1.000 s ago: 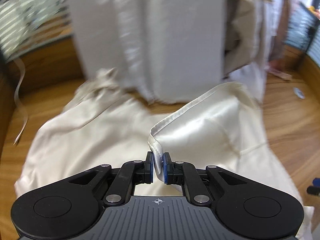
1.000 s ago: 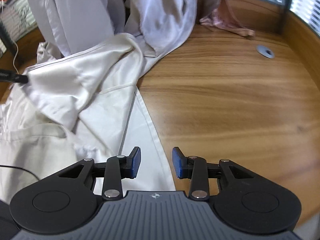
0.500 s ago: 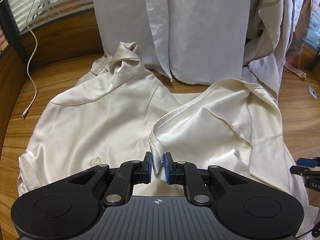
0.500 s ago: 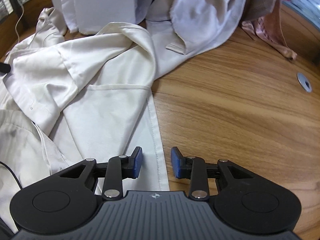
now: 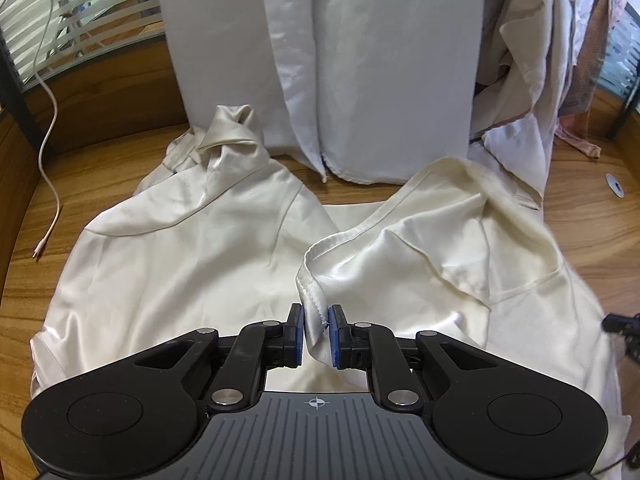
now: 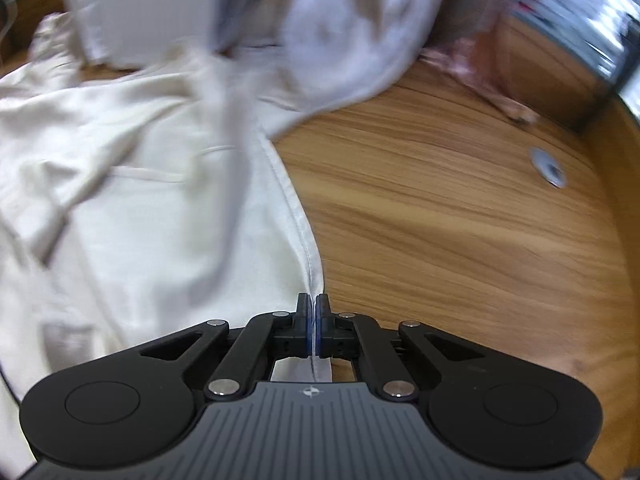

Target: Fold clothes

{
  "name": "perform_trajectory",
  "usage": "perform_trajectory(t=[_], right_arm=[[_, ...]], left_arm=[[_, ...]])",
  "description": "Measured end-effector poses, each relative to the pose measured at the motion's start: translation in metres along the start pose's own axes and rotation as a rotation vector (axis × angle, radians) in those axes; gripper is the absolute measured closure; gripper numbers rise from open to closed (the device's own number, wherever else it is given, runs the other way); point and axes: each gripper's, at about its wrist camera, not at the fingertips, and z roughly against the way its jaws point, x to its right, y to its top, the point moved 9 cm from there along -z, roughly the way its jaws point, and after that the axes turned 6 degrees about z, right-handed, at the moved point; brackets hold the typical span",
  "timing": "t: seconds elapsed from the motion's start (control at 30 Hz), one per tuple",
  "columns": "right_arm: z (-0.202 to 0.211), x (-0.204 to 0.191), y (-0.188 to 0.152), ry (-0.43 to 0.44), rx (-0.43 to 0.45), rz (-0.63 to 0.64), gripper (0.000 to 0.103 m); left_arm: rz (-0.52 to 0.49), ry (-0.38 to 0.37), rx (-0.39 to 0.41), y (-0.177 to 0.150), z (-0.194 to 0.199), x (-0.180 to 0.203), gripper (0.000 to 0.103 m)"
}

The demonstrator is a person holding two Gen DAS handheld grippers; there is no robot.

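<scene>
A: Where does the fold stand?

B: Barely begun, I'd judge. The cream shirt (image 5: 192, 264) lies spread on the wooden worktop (image 6: 460, 220), collar away from you, with one side lifted and turned over toward the middle but not laid flat.

A: What are your grippers doing?

B: Your left gripper (image 5: 317, 334) is clamped on the hemmed edge of that turned-over flap. Your right gripper (image 6: 313, 330) has its jaws pressed together on the shirt's straight edge, where the cloth meets bare wood.

A: What's left?

B: Nearly everything: no neat crease shows yet, and both sides and the length are yet to be folded. More garments, among them a pale hanging shirt (image 5: 372, 68), wait behind, unfolded.
</scene>
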Motion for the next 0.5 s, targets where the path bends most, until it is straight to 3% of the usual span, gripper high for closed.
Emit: perform_trajectory(t=[0.2, 0.37, 0.5], right_arm=[[0.011, 0.061, -0.008, -0.076, -0.019, -0.112, 0.102], [0.021, 0.076, -0.001, 0.013, 0.024, -0.193, 0.1], [0.022, 0.065, 0.021, 0.08, 0.062, -0.159, 0.096]], left_arm=[[-0.032, -0.05, -0.006, -0.002, -0.002, 0.017, 0.088], [-0.048, -0.071, 0.0, -0.001, 0.0, 0.028, 0.088], [-0.043, -0.073, 0.007, 0.0, 0.003, 0.028, 0.088]])
